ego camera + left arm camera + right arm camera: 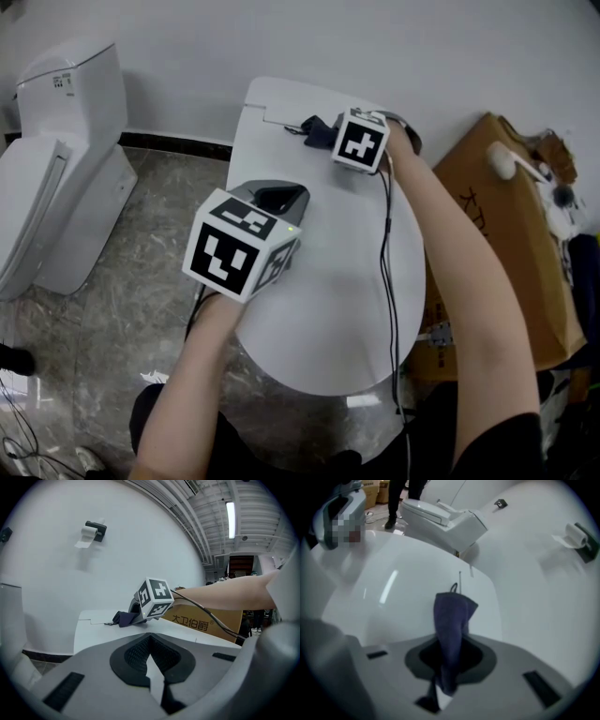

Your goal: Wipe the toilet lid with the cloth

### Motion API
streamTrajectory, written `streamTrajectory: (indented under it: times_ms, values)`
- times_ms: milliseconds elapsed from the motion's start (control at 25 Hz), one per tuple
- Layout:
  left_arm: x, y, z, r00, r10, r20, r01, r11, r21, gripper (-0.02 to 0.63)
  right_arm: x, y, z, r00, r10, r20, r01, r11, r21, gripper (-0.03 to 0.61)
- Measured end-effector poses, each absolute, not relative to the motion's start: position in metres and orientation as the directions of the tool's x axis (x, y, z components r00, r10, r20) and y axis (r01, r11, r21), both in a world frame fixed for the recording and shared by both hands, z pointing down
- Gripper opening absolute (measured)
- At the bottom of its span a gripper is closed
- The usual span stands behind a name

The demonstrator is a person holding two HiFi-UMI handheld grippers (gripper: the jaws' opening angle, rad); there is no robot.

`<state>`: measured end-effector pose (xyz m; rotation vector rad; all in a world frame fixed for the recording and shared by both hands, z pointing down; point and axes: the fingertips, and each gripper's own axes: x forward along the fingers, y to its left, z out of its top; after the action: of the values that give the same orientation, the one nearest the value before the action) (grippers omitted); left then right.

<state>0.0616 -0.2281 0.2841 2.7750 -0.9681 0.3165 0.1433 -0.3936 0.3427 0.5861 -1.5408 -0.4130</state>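
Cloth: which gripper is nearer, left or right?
Right. The right gripper is shut on the cloth at the back of the toilet lid. The left gripper holds nothing and is over the middle of the lid, apart from the cloth.

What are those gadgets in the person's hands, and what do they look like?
They are pale grey plastic tongs: left tongs and right tongs. Each carries a white cube printed with black square patterns. Black ribbed pads line the tips. A thin black cable trails from the right one. Sleeves are black.
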Motion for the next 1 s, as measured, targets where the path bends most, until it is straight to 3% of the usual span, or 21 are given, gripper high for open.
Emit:
streamTrajectory:
  times_ms: [1000]
  values:
    - [0.061, -0.231, 0.285, 0.76, -0.595, 0.261, -0.635, -0.765, 0.105, 0.012, 0.13, -0.329, 0.342, -0.057, -0.597, 0.801, -0.081, 0.802, 0.592, 0.066]
